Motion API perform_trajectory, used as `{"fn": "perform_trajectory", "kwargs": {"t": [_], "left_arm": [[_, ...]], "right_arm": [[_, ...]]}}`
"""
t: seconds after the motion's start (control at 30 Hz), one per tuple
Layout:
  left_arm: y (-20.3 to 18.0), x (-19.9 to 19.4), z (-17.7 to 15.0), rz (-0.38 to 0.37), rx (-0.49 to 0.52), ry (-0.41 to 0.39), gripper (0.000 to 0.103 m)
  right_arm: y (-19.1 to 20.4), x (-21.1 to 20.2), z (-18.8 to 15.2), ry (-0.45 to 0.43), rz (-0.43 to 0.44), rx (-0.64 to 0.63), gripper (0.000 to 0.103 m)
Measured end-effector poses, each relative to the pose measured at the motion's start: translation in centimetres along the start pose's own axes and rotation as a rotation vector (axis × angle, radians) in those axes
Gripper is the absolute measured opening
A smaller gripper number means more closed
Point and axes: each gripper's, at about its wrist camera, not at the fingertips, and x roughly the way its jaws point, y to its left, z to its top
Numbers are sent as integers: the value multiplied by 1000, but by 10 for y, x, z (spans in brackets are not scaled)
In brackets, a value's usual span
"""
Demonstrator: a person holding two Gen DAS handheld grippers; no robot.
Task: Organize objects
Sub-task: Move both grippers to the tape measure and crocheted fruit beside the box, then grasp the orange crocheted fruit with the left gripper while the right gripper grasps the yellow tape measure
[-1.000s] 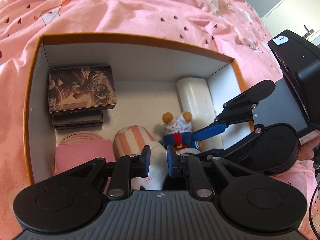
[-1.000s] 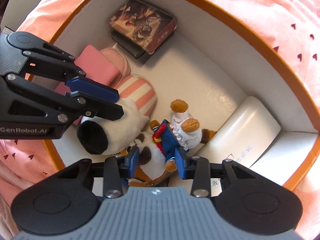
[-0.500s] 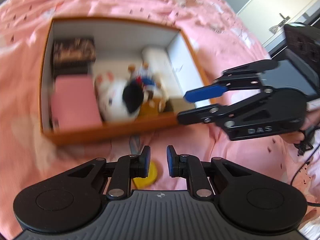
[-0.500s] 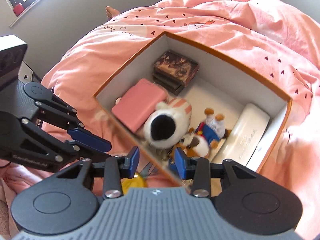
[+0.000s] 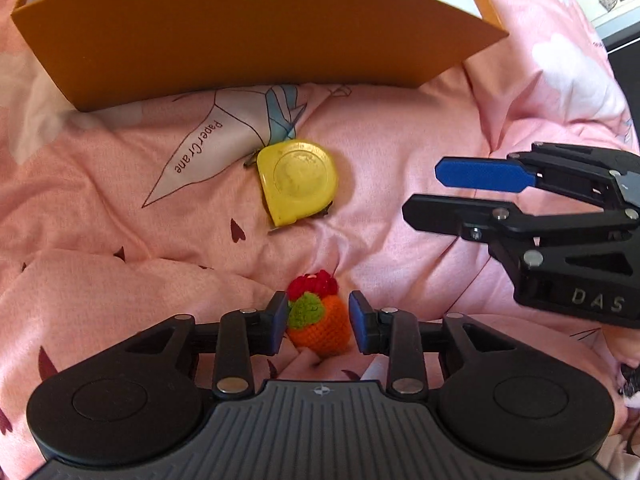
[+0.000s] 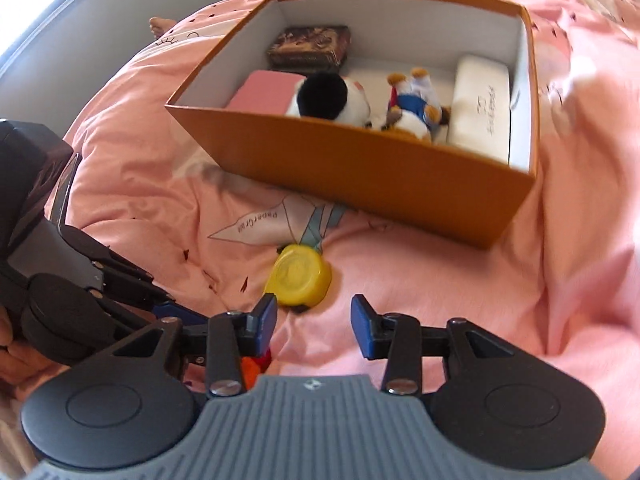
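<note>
A small crocheted toy [image 5: 320,328], orange with a green and red top, lies on the pink duvet. My left gripper [image 5: 319,322] points down over it, jaws opening, one pad close on each side without squeezing it. A yellow tape measure [image 5: 298,180] lies a little farther on, in front of the orange box [image 5: 240,32]. My right gripper [image 6: 314,320] is open and empty, just short of the tape measure [image 6: 298,278]. In the left wrist view the right gripper [image 5: 420,190] reaches in from the right. The orange box [image 6: 360,160] holds plush toys, a pink item, a white case and card boxes.
The pink duvet [image 6: 520,300] is rumpled, with folds all round. A printed paper-crane patch [image 5: 208,148] lies between the box and the tape measure. A person's bare foot [image 6: 160,26] shows beyond the box. A hand [image 6: 10,344] holds the left gripper at the frame's left.
Both grippers have come out of the box and down to the duvet in front of it. The left jaws, shut before, now stand apart around the crocheted toy.
</note>
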Motion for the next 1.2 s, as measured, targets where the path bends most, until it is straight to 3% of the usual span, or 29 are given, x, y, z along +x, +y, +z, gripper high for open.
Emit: {"fn": "perform_trajectory", "kwargs": {"t": [0.2, 0.53, 0.77, 1.03, 1.2], "left_arm": [[-6, 10, -9, 51, 29, 15, 51], [6, 26, -14, 59, 10, 14, 53], [16, 8, -22, 38, -5, -50, 49], [34, -44, -21, 131, -14, -168, 49], [32, -57, -10, 165, -50, -215, 49]], "right_arm": [[-2, 6, -22, -15, -52, 45, 47], [0, 2, -25, -51, -58, 32, 49], [7, 15, -15, -42, -61, -30, 49], [15, 41, 7, -9, -28, -68, 49], [18, 66, 19, 34, -21, -52, 58]]}}
